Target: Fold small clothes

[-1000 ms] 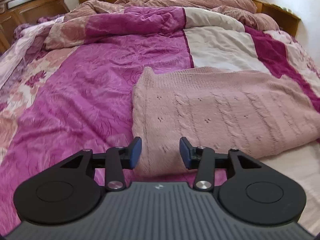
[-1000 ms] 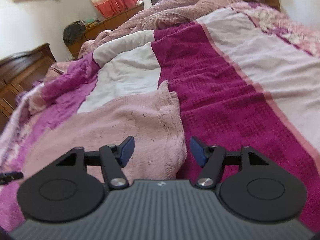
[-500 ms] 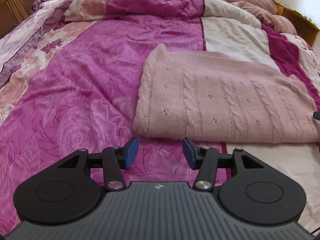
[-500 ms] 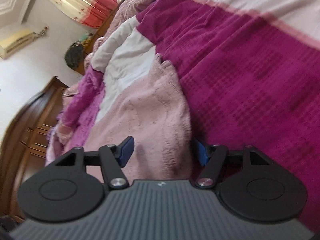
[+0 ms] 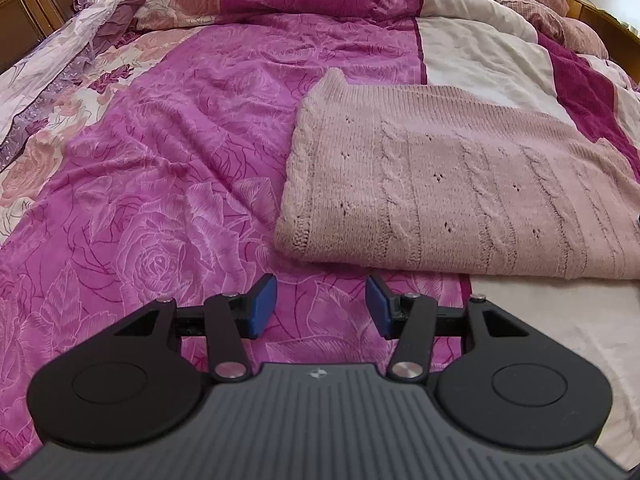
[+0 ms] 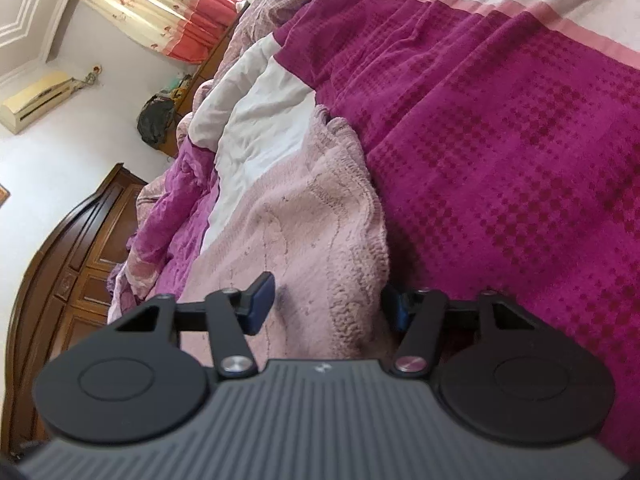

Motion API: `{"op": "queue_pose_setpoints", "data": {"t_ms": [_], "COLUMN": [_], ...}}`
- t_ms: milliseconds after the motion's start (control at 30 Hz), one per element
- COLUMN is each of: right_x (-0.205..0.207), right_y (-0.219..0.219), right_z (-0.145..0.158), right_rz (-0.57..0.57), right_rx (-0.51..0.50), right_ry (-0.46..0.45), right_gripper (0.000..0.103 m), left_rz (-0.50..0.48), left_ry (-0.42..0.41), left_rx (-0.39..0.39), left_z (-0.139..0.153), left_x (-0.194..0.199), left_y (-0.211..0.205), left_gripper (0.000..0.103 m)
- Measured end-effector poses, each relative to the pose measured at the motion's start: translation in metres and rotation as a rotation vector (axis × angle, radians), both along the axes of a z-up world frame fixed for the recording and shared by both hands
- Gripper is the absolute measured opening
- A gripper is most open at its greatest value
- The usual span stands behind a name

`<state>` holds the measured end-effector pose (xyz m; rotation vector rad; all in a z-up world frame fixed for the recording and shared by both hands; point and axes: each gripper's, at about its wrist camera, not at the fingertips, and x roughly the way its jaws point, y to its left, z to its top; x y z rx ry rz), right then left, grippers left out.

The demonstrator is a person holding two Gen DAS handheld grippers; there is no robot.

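Note:
A pale pink cable-knit sweater (image 5: pixel 460 200) lies folded flat on the bed. In the left wrist view my left gripper (image 5: pixel 322 306) hovers open over the magenta rose-print quilt (image 5: pixel 168 184), just short of the sweater's near left corner, with nothing between its blue pads. In the right wrist view my right gripper (image 6: pixel 328 308) is rolled to one side at the sweater's (image 6: pixel 312 240) right edge. Its jaws are closing with that edge between them: one fingertip (image 6: pixel 260 304) rests on top of the knit, the other (image 6: pixel 398 310) is tucked beside and under the edge, partly hidden.
A dark magenta checked blanket (image 6: pixel 500 160) lies right of the sweater, a white quilt panel (image 5: pixel 480 56) behind it. Rumpled bedding is piled at the far end. A wooden wardrobe (image 6: pixel 68 280), a dark bag (image 6: pixel 156 124), curtains (image 6: pixel 160 12) and an air conditioner (image 6: pixel 36 100) line the walls.
My left gripper tipped downward and drew back off the sweater's near edge, jaws a little wider. My right gripper rolled, sank to the sweater's right edge, and its jaws narrowed around it.

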<state>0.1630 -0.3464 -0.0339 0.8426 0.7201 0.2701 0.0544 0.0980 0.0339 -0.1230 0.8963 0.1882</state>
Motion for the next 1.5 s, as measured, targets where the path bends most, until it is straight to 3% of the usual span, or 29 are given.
{"op": "queue_pose_setpoints", "data": {"t_ms": [100,133,167,467,867,1067,1300,1400,1500], "right_x": [0.001,0.001,0.002,0.001,0.017,0.029,0.035,0.033,0.034], "right_y": [0.0,0.001,0.002,0.008,0.053,0.098,0.178,0.217,0.254], "right_z": [-0.002,-0.002,-0.003,0.009,0.077,0.114,0.15,0.154,0.136], "right_rz": [-0.012,-0.013,-0.008,-0.013,0.082,0.18,0.346,0.418,0.499], "right_rx": [0.022,0.019,0.017,-0.009,-0.172,-0.234,-0.317,-0.343,-0.367], "right_ry": [0.009,0.011,0.015,-0.004,-0.133,-0.205,-0.281,-0.304,-0.272], "right_gripper": [0.047,0.035,0.032,0.029,0.028,0.027,0.027,0.027,0.027], "left_rz": [0.002,0.001,0.001,0.01,0.017,0.03,0.064,0.079,0.097], "left_ry": [0.005,0.005,0.005,0.014,-0.009,-0.025,-0.047,-0.055,-0.054], "left_rx": [0.004,0.006,0.008,0.018,0.044,0.059,0.062,0.058,0.046], "left_z": [0.0,0.0,0.0,0.002,0.019,0.03,0.04,0.04,0.038], "left_x": [0.0,0.0,-0.001,-0.003,-0.01,-0.013,-0.02,-0.024,-0.027], "left_y": [0.0,0.0,0.0,0.004,0.021,0.039,0.065,0.074,0.081], "left_gripper": [0.057,0.057,0.057,0.057,0.057,0.057,0.057,0.057,0.057]}}
